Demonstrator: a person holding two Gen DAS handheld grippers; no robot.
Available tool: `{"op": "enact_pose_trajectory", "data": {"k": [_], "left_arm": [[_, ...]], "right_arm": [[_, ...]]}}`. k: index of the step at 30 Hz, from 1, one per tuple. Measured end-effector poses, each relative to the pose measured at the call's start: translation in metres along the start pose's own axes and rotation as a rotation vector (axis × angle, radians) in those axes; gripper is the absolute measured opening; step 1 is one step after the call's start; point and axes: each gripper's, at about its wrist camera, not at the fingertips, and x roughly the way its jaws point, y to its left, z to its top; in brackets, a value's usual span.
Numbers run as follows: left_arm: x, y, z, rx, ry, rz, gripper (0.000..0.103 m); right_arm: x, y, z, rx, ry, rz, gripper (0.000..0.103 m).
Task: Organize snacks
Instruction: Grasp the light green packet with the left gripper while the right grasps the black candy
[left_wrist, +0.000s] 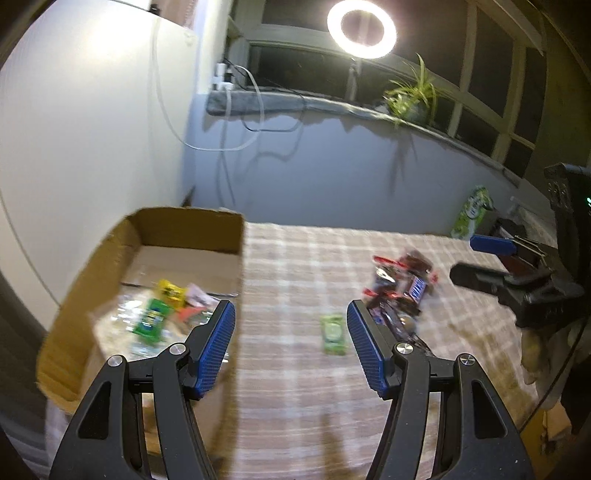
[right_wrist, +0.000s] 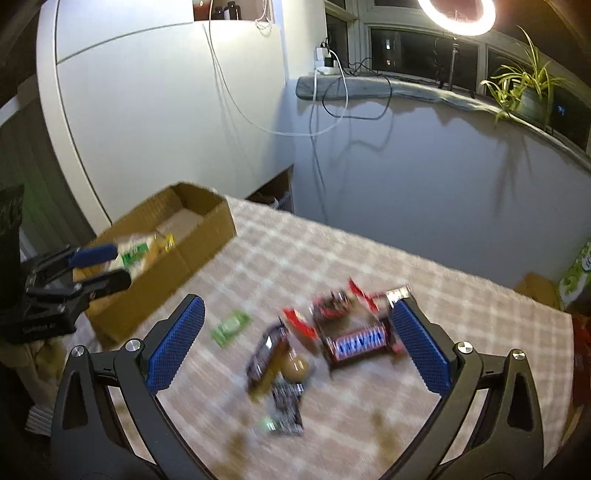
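Observation:
A cardboard box stands at the table's left edge with several snack packets in it, among them a green one and a yellow one; the box also shows in the right wrist view. A pile of snack bars lies mid-table, with a Snickers bar. A small green packet lies alone between box and pile, also in the right wrist view. My left gripper is open and empty above the table beside the box. My right gripper is open and empty over the pile.
The table has a checked cloth. A green-and-white carton stands at the far right edge. A windowsill with a plant, cables and a ring light runs behind. The images are motion-blurred.

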Motion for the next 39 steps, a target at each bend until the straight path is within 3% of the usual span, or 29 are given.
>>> {"op": "enact_pose_trajectory", "data": {"k": [3, 8, 12, 19, 24, 30, 34, 36, 39], "left_arm": [[0.012, -0.014, -0.005, 0.013, 0.032, -0.021, 0.062], [0.033, -0.030, -0.014, 0.027, 0.088, -0.041, 0.048], [0.049, -0.038, -0.022, 0.043, 0.132, -0.038, 0.038], [0.071, -0.040, -0.028, 0.043, 0.186, -0.014, 0.038], [0.088, -0.039, -0.028, 0.062, 0.215, 0.017, 0.038], [0.102, -0.040, -0.027, 0.069, 0.230, 0.028, 0.038], [0.106, -0.043, -0.026, 0.094, 0.233, 0.034, 0.038], [0.107, -0.047, -0.026, 0.113, 0.230, 0.046, 0.030], [0.107, -0.051, -0.027, 0.139, 0.225, 0.050, 0.022]], "right_arm": [[-0.003, -0.003, -0.019, -0.011, 0.025, -0.022, 0.101], [0.007, -0.011, -0.045, 0.008, 0.103, -0.003, 0.081], [0.026, -0.020, -0.057, 0.051, 0.182, 0.020, 0.057], [0.054, -0.019, -0.067, 0.076, 0.266, 0.068, 0.047], [0.061, -0.012, -0.069, 0.060, 0.292, 0.075, 0.046], [0.071, 0.002, -0.069, 0.006, 0.320, 0.055, 0.046], [0.073, 0.008, -0.069, -0.046, 0.330, 0.015, 0.040], [0.073, 0.009, -0.068, -0.066, 0.334, -0.008, 0.031], [0.072, 0.007, -0.068, -0.072, 0.340, -0.005, 0.030]]}}
